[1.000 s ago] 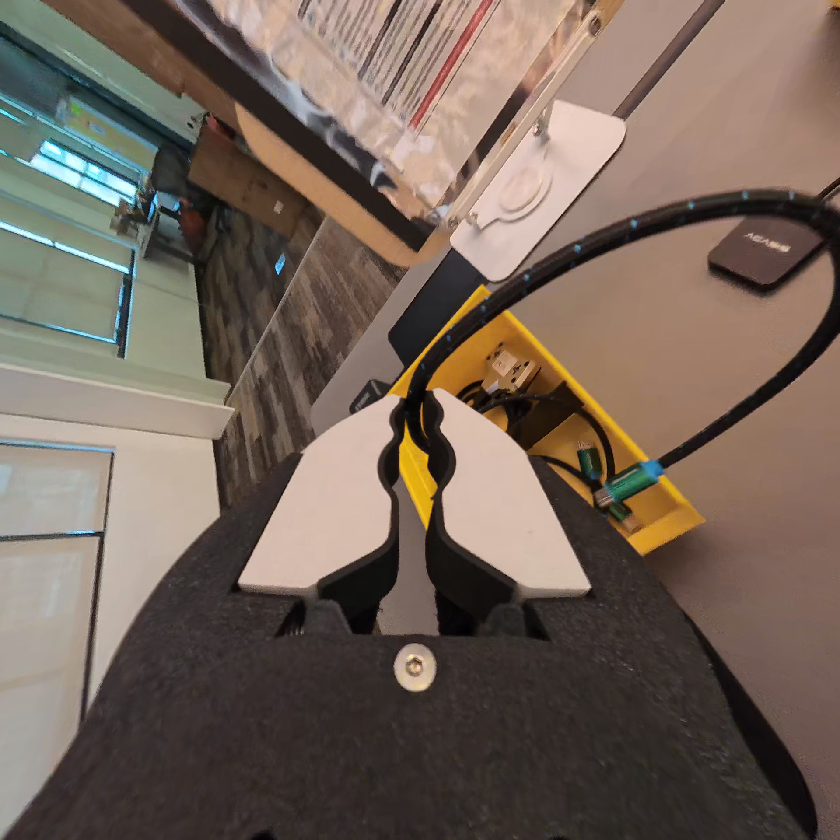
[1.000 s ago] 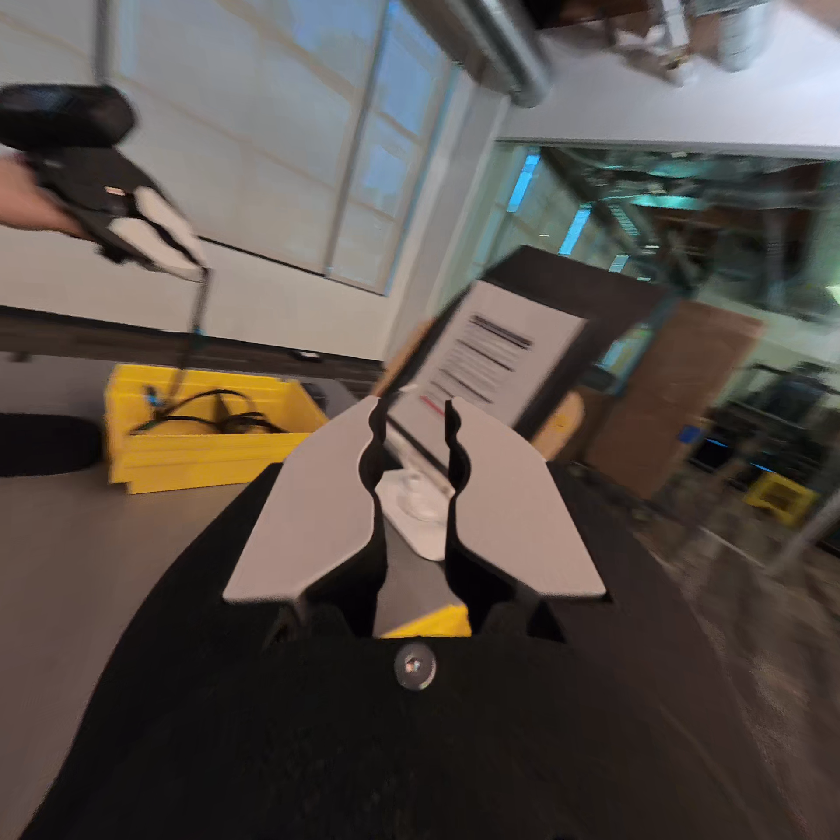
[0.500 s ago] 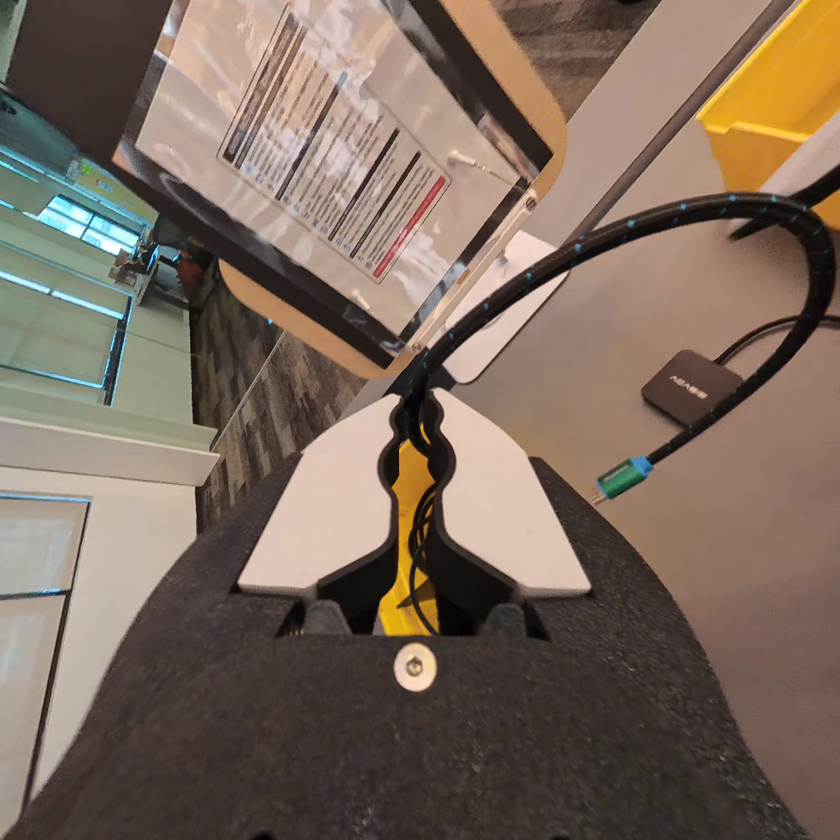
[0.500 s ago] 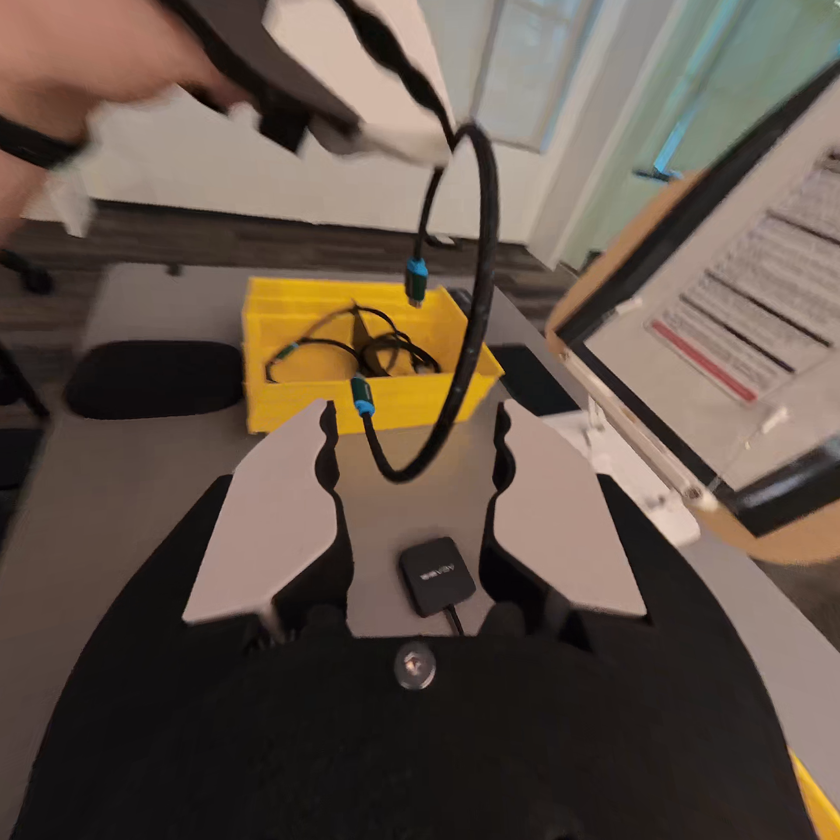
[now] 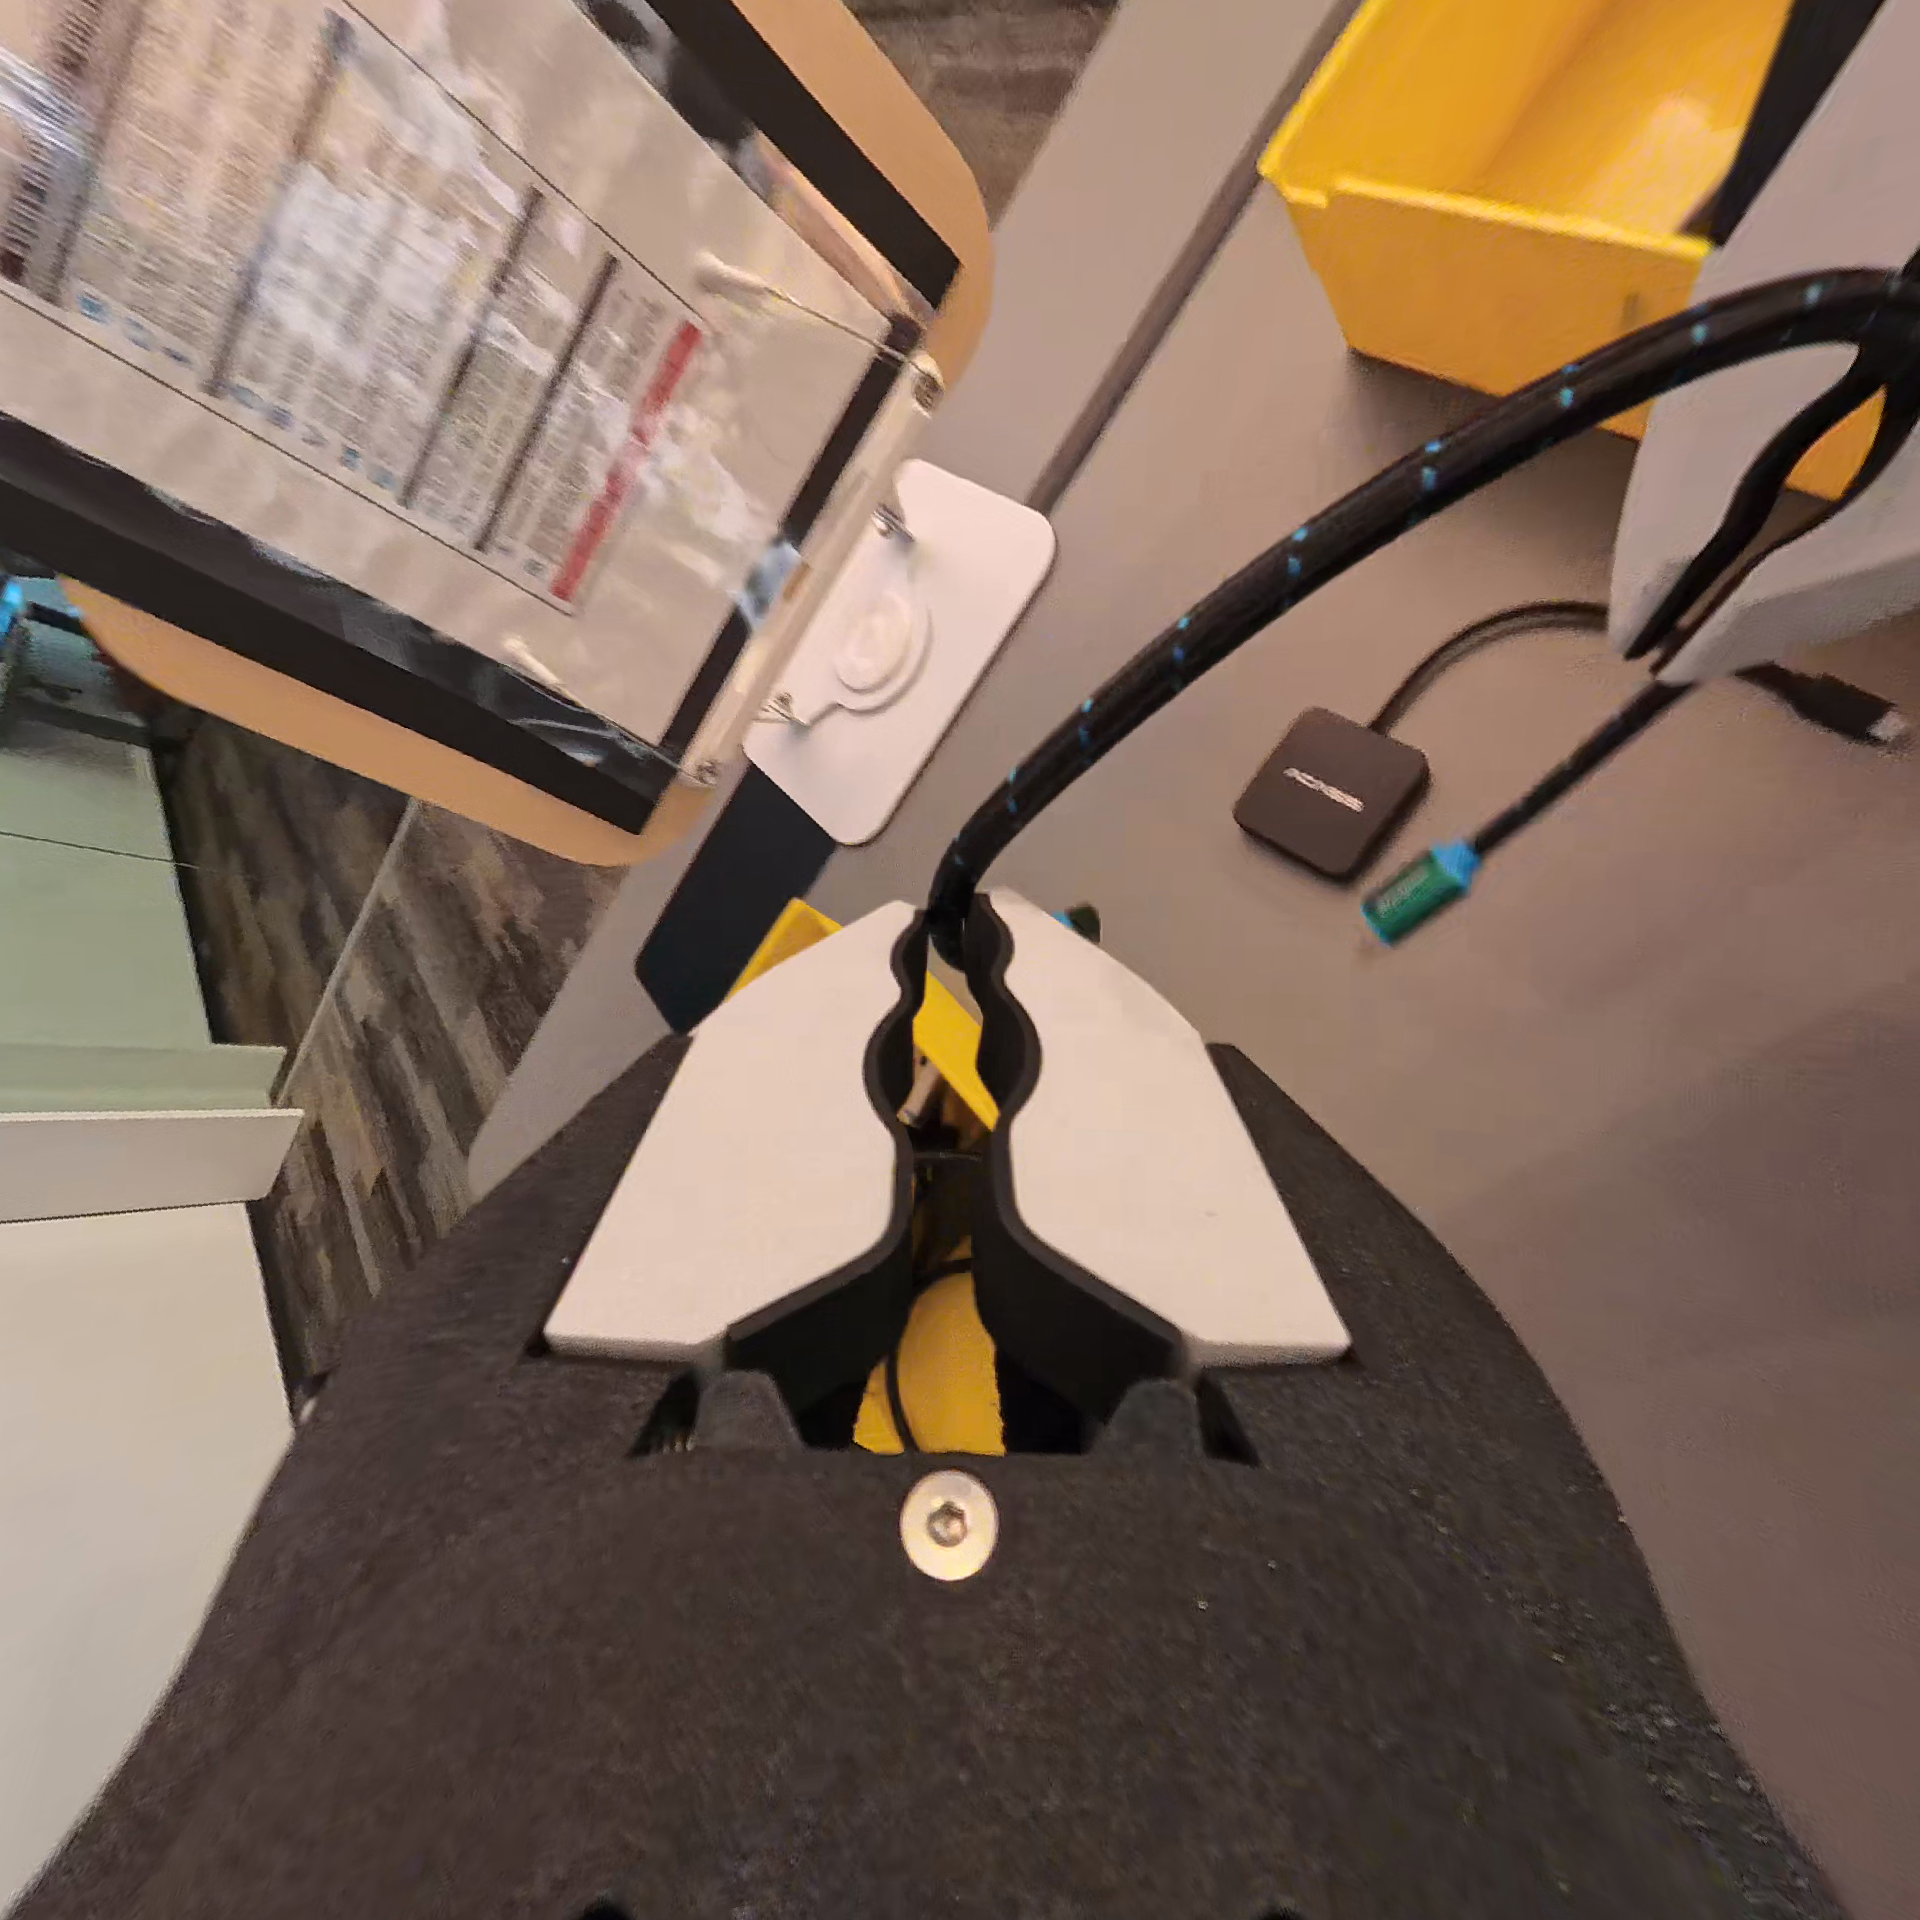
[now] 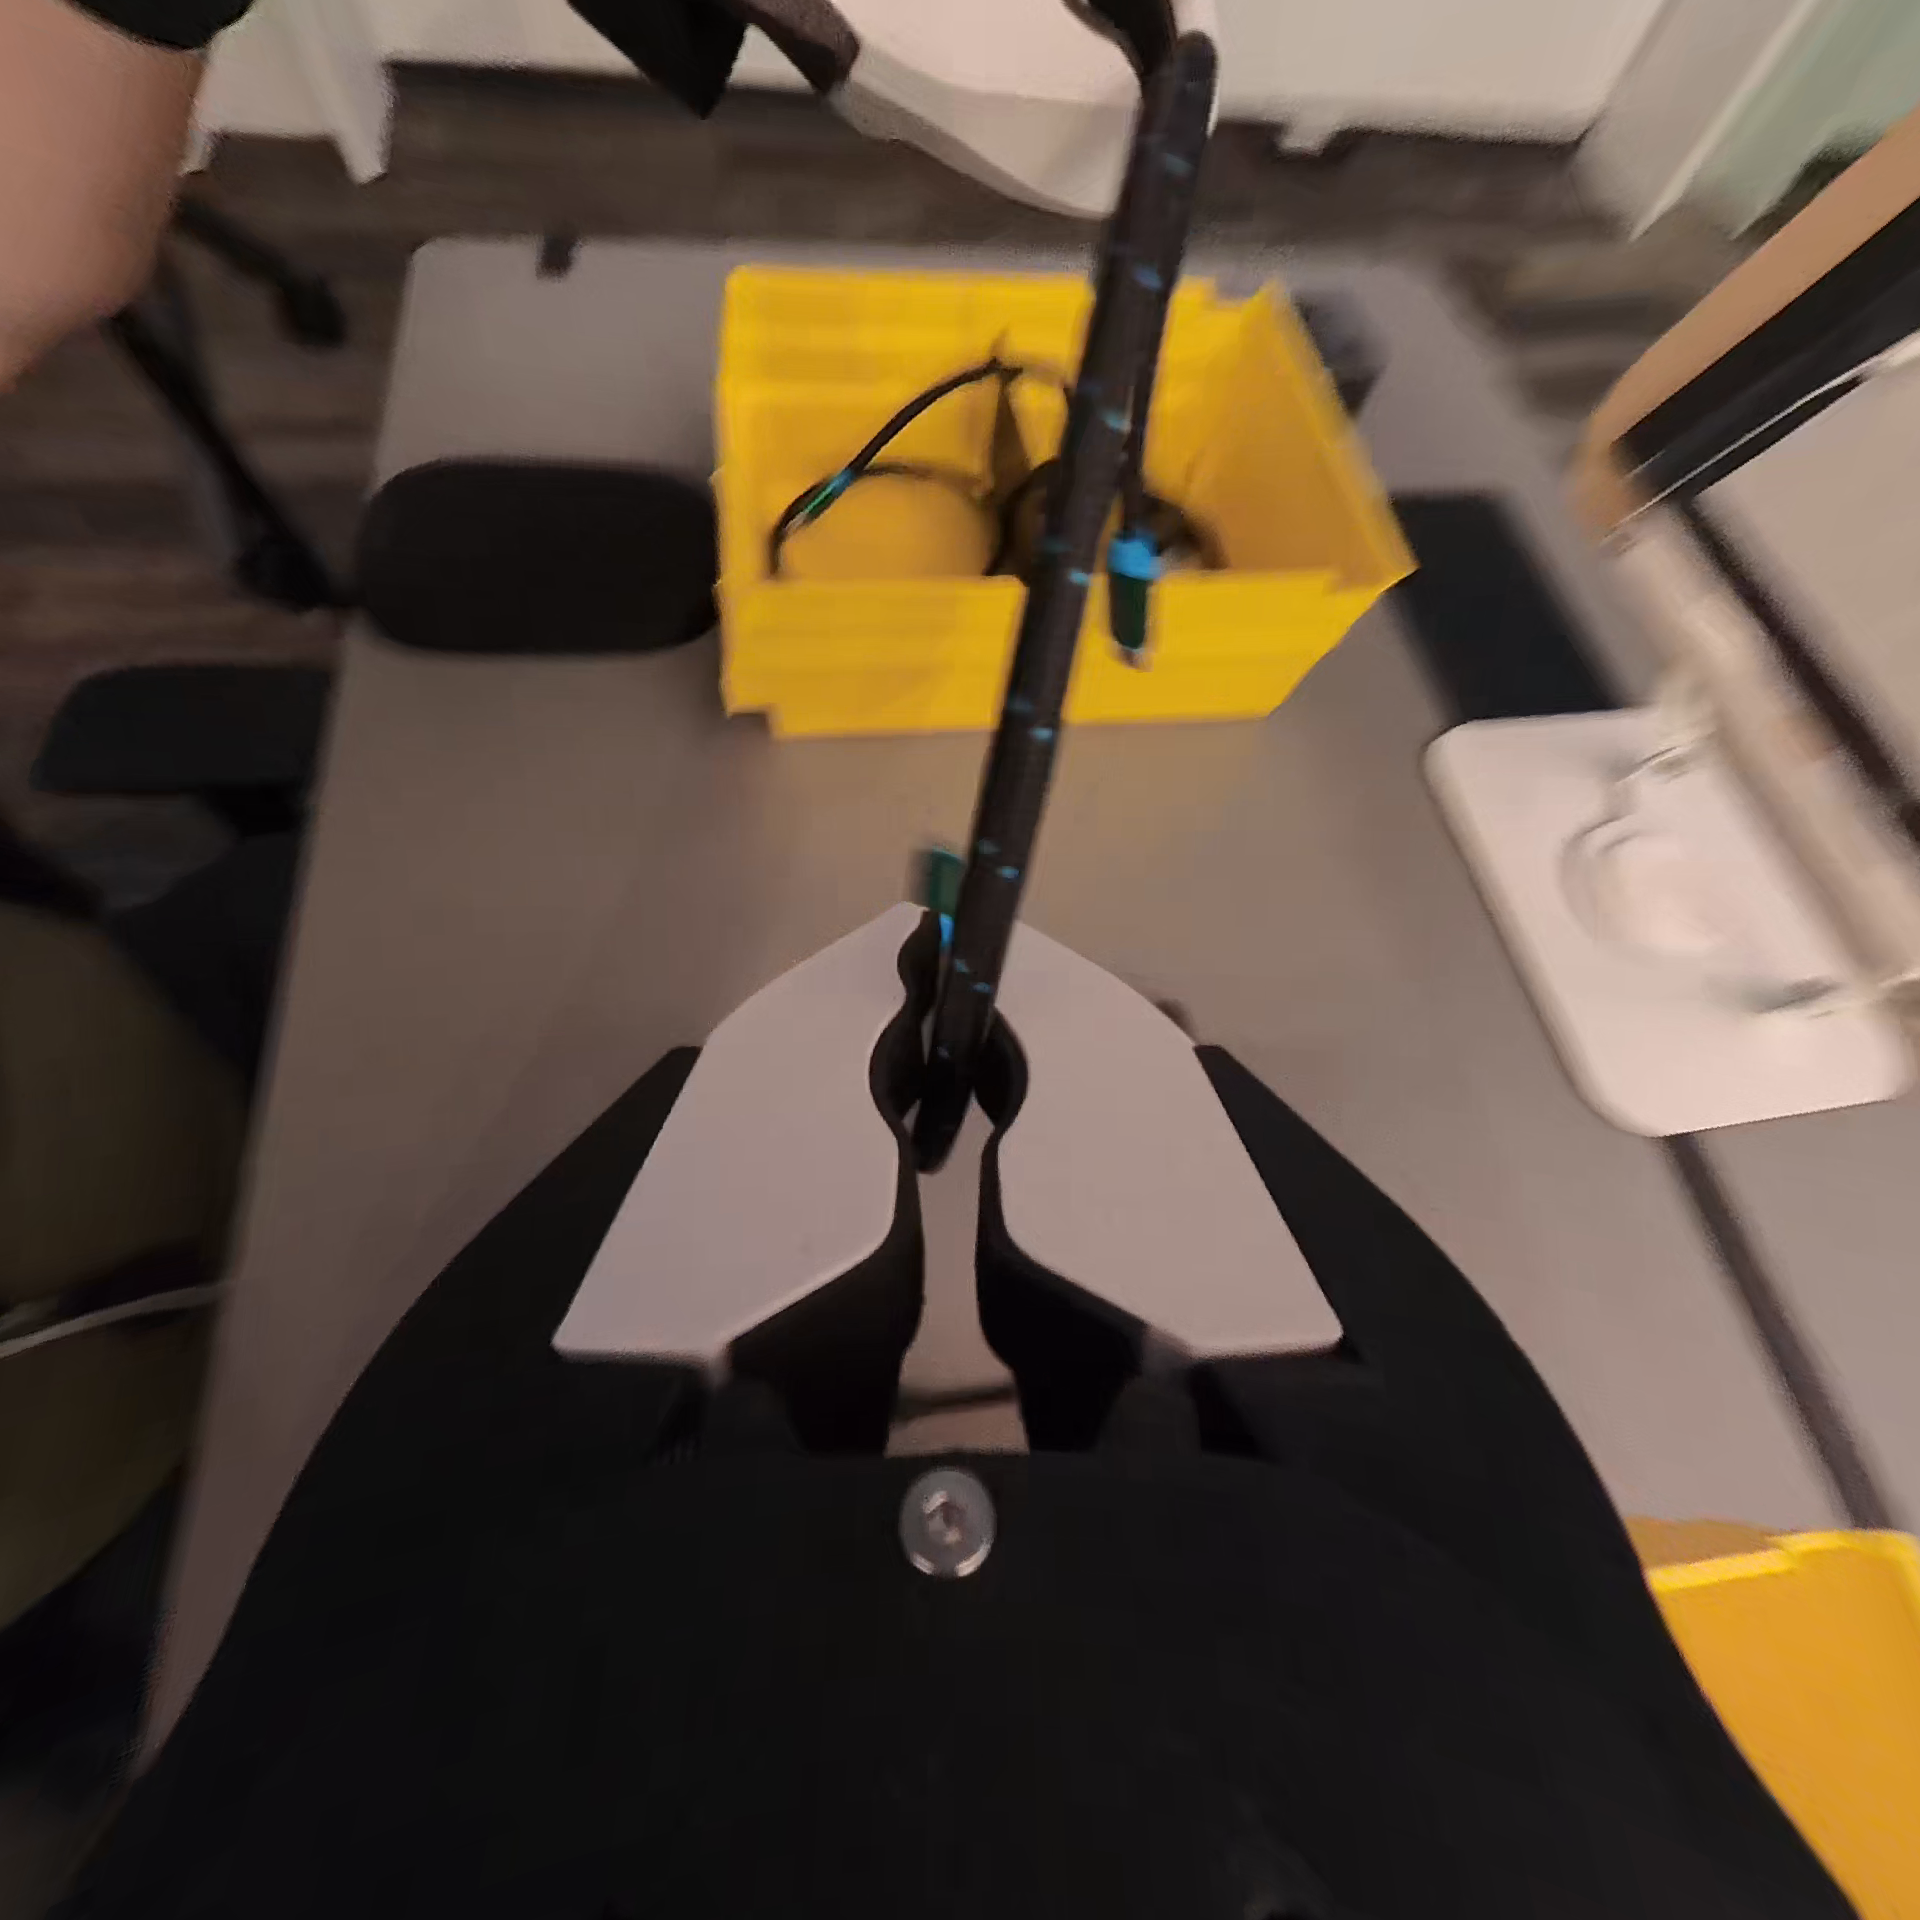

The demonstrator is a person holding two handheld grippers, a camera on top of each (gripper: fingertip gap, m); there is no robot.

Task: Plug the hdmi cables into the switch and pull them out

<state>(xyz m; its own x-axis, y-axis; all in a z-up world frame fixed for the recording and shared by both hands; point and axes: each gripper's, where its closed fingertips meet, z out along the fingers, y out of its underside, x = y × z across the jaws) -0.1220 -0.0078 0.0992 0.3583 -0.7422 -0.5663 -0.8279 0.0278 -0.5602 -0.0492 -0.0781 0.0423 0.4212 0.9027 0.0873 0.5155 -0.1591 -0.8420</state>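
Note:
A black braided HDMI cable [image 5: 1278,561] with blue flecks hangs in the air between both grippers. My left gripper [image 5: 951,920] is shut on it at the fingertips. My right gripper [image 6: 956,930] is shut on the same cable [image 6: 1049,644] lower down and shows in the left wrist view [image 5: 1662,644] at the right. One green plug [image 5: 1418,894] dangles below the right gripper, just above the grey table. The other green plug [image 6: 1132,592] hangs in front of the yellow bin. The small black switch [image 5: 1330,790] lies flat on the table, its thin lead running off to the right.
A yellow bin [image 6: 894,665] with more cables stands at the table's far side. A second yellow bin [image 5: 1455,260] sits by the right gripper. A framed sign on a white base [image 5: 904,644] stands at the table edge. A black chair [image 6: 540,551] is beside the table. The small black switch [image 5: 1330,790] is closer to my right gripper, around 20 cm from its tips; the left tips are 25 cm off.
My right gripper was open half a second ago and has shut on the cable. My left gripper has carried the cable from the bin out over the table.

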